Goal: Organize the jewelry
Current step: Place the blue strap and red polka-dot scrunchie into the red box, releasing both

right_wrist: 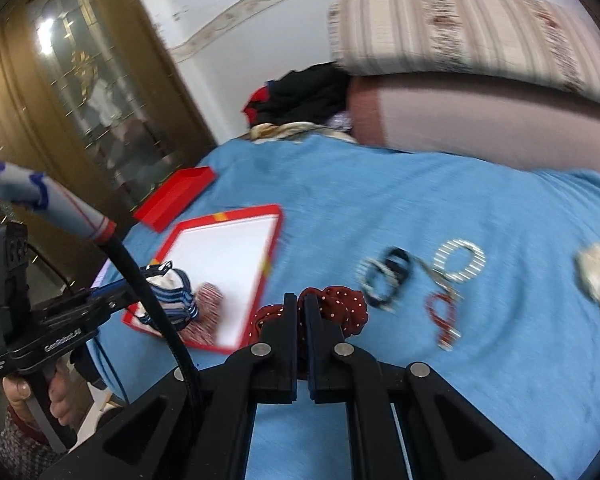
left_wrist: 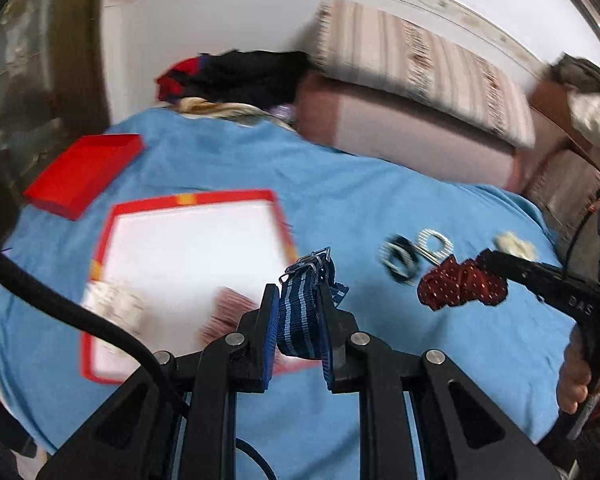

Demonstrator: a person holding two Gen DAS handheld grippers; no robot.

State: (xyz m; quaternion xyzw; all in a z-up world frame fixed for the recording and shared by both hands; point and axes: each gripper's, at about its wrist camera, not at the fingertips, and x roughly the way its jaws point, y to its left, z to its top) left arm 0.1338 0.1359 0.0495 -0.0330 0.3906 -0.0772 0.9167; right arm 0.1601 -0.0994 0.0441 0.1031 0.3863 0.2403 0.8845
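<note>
My left gripper [left_wrist: 298,300] is shut on a navy striped strap [left_wrist: 302,308] with metal buckles, held above the near right corner of the open red box [left_wrist: 118,216] with a white lining. Two small items lie in the box's near end, a cream one [left_wrist: 116,304] and a red-white one [left_wrist: 230,312]. My right gripper [right_wrist: 300,304] is shut on a dark red polka-dot scrunchie [right_wrist: 340,308], held over the blue cloth; it also shows in the left wrist view [left_wrist: 462,284]. The left gripper with the strap shows in the right wrist view [right_wrist: 172,292].
The red box lid [left_wrist: 80,172] lies beyond the box. On the blue cloth [right_wrist: 420,200] lie a dark bracelet [right_wrist: 386,276], a silver ring-shaped piece [right_wrist: 460,260], a red beaded piece [right_wrist: 442,316] and a cream scrunchie [right_wrist: 598,276]. Cushions [right_wrist: 460,32] and clothes [right_wrist: 300,96] sit behind.
</note>
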